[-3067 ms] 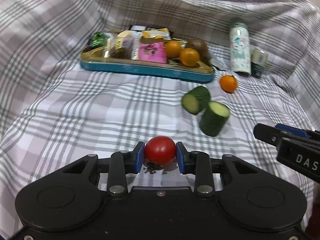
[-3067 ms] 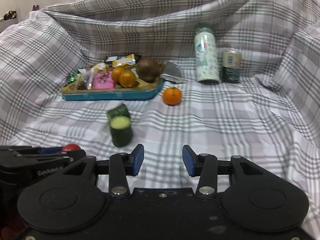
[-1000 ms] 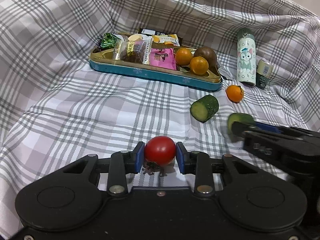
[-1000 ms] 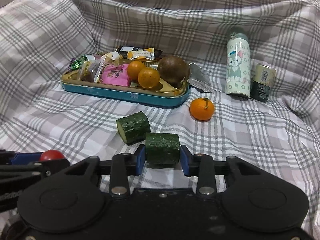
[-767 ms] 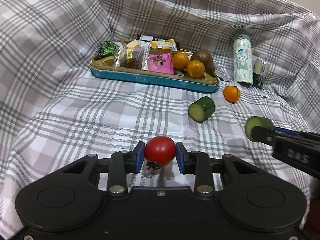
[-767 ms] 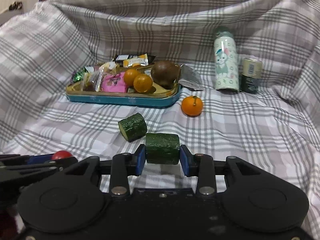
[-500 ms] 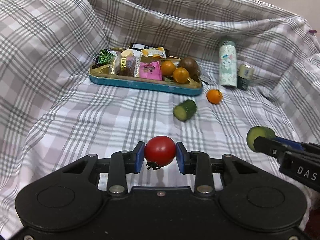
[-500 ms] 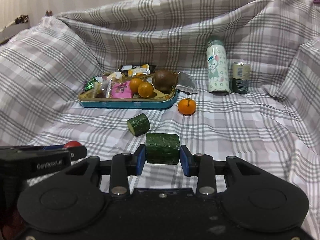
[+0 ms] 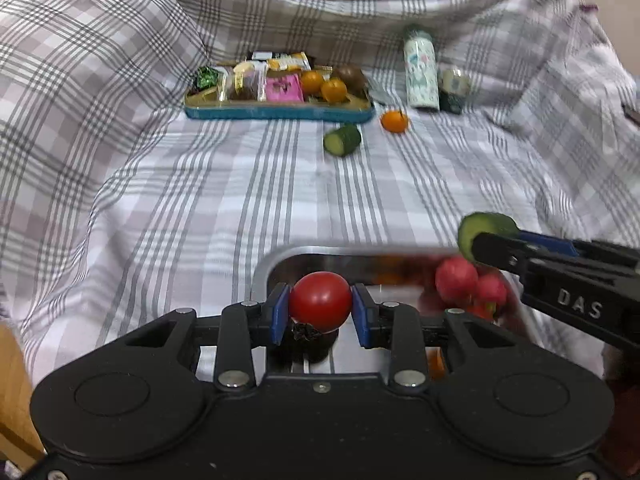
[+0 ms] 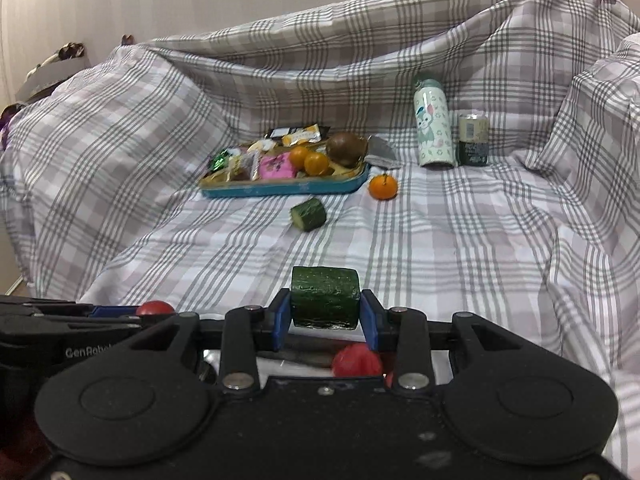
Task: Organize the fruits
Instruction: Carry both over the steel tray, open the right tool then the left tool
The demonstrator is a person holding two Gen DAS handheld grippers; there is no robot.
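Observation:
My left gripper (image 9: pixel 320 312) is shut on a red tomato (image 9: pixel 320 300) and holds it over the near end of a shiny metal tray (image 9: pixel 276 264) that has red radishes (image 9: pixel 456 280) in it. My right gripper (image 10: pixel 325 316) is shut on a green cucumber chunk (image 10: pixel 325 296), also above that tray; the chunk also shows in the left wrist view (image 9: pixel 480 228). A second cucumber piece (image 10: pixel 308 214) and a loose orange (image 10: pixel 383 186) lie on the plaid cloth in front of a blue tin tray (image 10: pixel 280 188).
The blue tin tray holds snack packets, two oranges (image 10: pixel 308 160) and a brown round fruit (image 10: pixel 346 148). A patterned bottle (image 10: pixel 434 128) and a small can (image 10: pixel 473 140) stand at the back right. The cloth (image 10: pixel 440 240) rises in folds on all sides.
Both grippers have pulled back toward me with their fruit still held. The metal tray with radishes has come into view beneath them. The blue tin tray looks farther away.

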